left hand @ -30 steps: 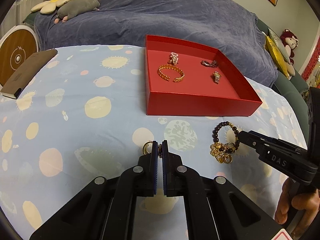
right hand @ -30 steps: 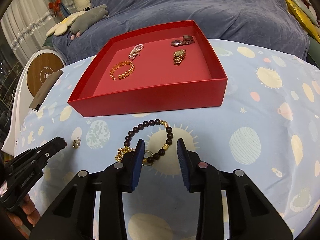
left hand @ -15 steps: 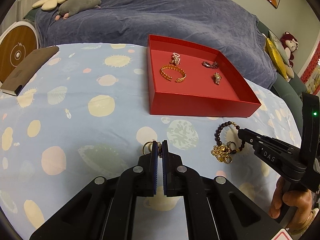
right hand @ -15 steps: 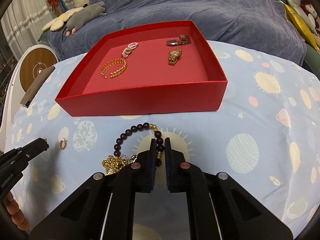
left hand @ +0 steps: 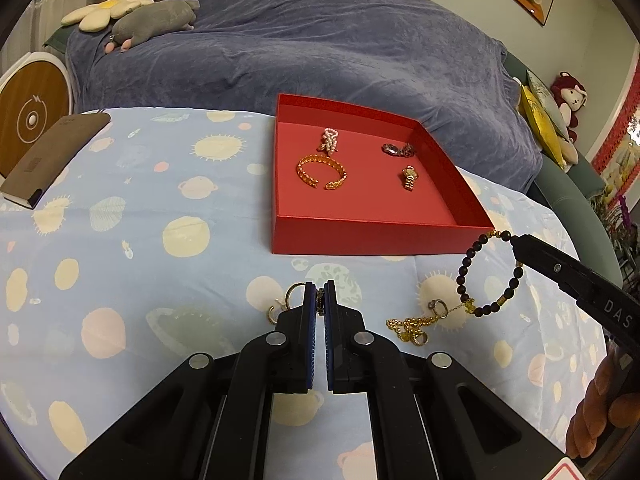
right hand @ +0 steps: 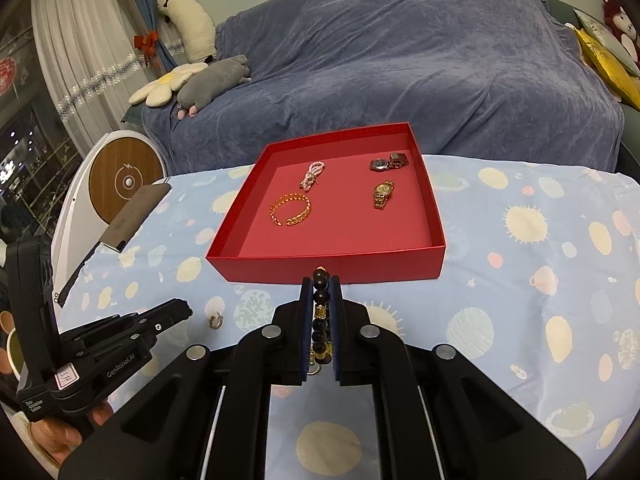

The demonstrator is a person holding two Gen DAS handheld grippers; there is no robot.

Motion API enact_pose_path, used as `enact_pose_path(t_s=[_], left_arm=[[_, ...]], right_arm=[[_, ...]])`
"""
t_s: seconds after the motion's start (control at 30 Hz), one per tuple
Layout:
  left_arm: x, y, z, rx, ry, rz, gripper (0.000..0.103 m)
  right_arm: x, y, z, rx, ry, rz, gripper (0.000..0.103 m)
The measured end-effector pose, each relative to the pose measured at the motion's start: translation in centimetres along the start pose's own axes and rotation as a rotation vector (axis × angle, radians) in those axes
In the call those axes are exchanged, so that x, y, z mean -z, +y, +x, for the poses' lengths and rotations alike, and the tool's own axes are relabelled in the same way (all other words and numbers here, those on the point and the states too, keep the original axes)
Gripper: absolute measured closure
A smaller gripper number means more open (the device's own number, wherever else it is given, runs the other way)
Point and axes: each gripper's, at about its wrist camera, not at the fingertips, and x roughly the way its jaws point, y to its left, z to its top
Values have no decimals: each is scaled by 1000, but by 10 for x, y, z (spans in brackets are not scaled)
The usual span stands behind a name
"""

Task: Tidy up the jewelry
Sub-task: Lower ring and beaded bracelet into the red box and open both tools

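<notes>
My right gripper (right hand: 321, 284) is shut on a dark bead bracelet (right hand: 322, 296). In the left wrist view the bracelet (left hand: 464, 276) hangs from the right gripper (left hand: 514, 242) above the cloth. A gold chain (left hand: 412, 326) with a ring trails from it to the cloth. The open red tray (left hand: 380, 236) just beyond holds a gold cuff (left hand: 322, 172), a pearl piece (left hand: 330, 140) and two watches. My left gripper (left hand: 320, 292) is shut low over the cloth. A small gold earring (left hand: 292, 292) lies at its tip, apart from it in the right wrist view (right hand: 216, 320).
The table wears a blue cloth (left hand: 140, 216) with planet prints. A brown flat case (left hand: 52, 156) lies at its far left edge beside a round wood-faced device (left hand: 30, 120). A blue-covered sofa (right hand: 400, 60) with plush toys stands behind. A hand (left hand: 600, 400) holds the right gripper.
The right gripper's jaws closed on the bead bracelet, then rose and lifted it off the cloth, pulling the gold chain along. The left gripper stayed in place, shut.
</notes>
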Motion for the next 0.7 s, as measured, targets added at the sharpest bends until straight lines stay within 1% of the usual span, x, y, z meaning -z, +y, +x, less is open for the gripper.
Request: enact_pose_path(t_s=[0.13,0.23,0.33,0.53,0.63,0.7], left_arm=[[-7,-12,-1,12,-13,5,101],[-9,-17,-2,20,-17,0,101],[-11,-22,-1,25,-21,4,101],[-14,-29,3,22,-14,21,101],[-24,-32,8,18,-16,22,101],[-36,-35,13,14,-16,41,101]], right_arm=[[-6,-3,-8,-17,-17,14,96],[-8,-8,-16,-62,-24,53,96],[-9,-8,-23,-30,-47,23,96],[-15,-11,-25,-23,-55,20,96],[-23,-9,-18,-6,-55,1,96],[-31,-10,-10,-7,-45,-4,96]])
